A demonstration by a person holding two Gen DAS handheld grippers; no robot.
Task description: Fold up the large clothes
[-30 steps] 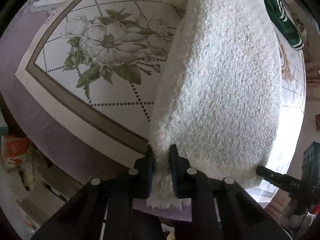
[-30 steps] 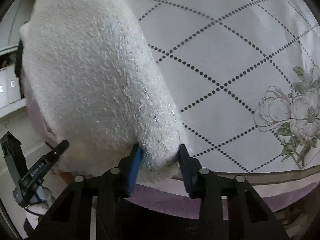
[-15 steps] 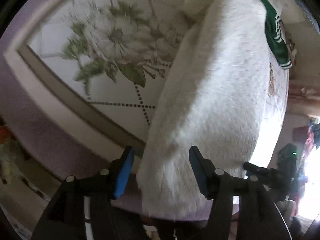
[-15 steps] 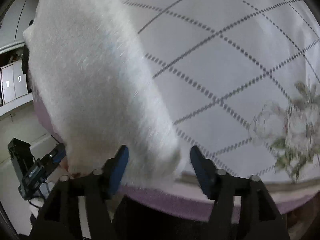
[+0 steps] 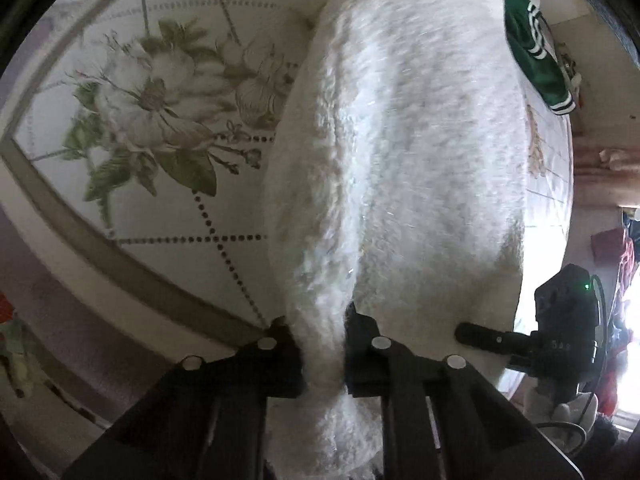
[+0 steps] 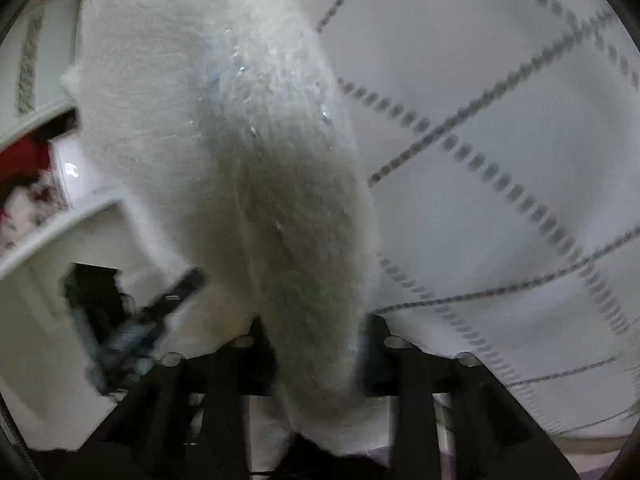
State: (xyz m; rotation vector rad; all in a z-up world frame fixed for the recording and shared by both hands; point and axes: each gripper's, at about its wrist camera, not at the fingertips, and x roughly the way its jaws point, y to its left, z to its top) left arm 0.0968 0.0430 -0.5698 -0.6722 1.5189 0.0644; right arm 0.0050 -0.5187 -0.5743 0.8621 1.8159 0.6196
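White fleece garment, one, lies part-folded on the flowered bed cover, its near hem bunched at six o'clock in both views. The left tongs are closing, pads pinching a fold of fleece. The right tongs are closing too, with thicker fleece between them. The step looks like taking hold of the hem anew at two corners. Next, both should lift together and carry the hem toward twelve o'clock. One green striped garment lies at one o'clock.
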